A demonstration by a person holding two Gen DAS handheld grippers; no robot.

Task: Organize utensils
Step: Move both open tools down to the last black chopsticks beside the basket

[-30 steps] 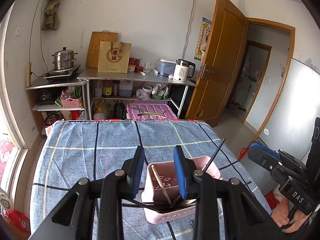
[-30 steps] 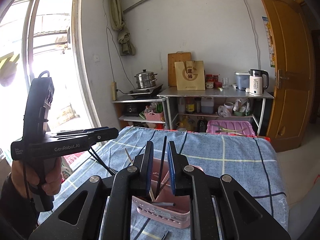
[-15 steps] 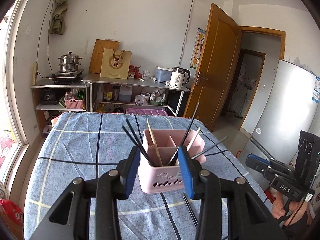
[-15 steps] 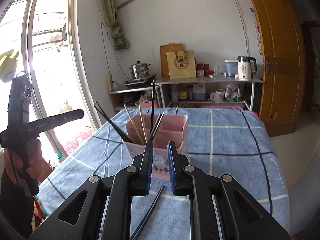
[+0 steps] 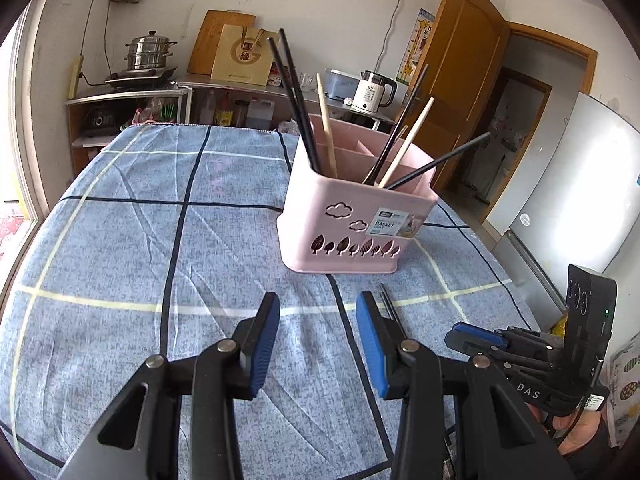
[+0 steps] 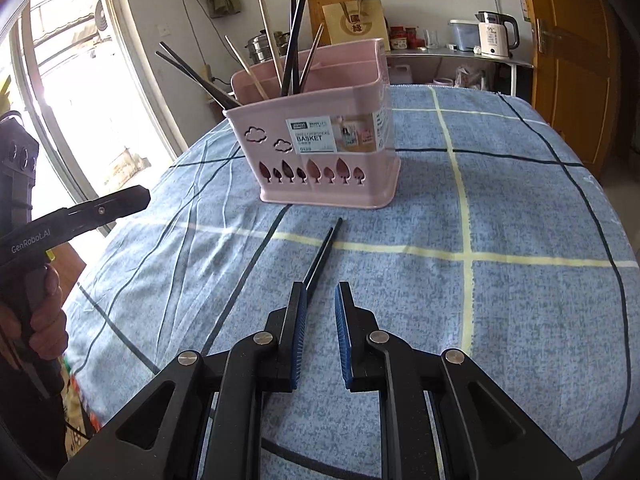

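A pink utensil basket (image 5: 352, 216) (image 6: 320, 148) stands upright on the blue checked tablecloth (image 5: 160, 240), holding several black and wooden chopsticks (image 5: 296, 104) (image 6: 296, 40). A pair of black chopsticks (image 6: 322, 252) lies on the cloth in front of the basket; its tips also show in the left wrist view (image 5: 388, 304). My left gripper (image 5: 318, 336) is open and empty, low over the cloth short of the basket. My right gripper (image 6: 320, 324) is open a little and empty, just right of the loose chopsticks' near end.
The table edge drops off at the right toward a fridge (image 5: 560, 208) and an open door (image 5: 460, 60). A shelf with a steamer pot (image 5: 150, 54), a kettle (image 6: 496, 34) and a paper bag (image 5: 244, 56) stands behind. A window (image 6: 72, 100) is at the left.
Both grippers pulled back from above the basket and dropped low toward the cloth. The basket now stands farther ahead. The loose black chopsticks are now right by the right gripper's fingers.
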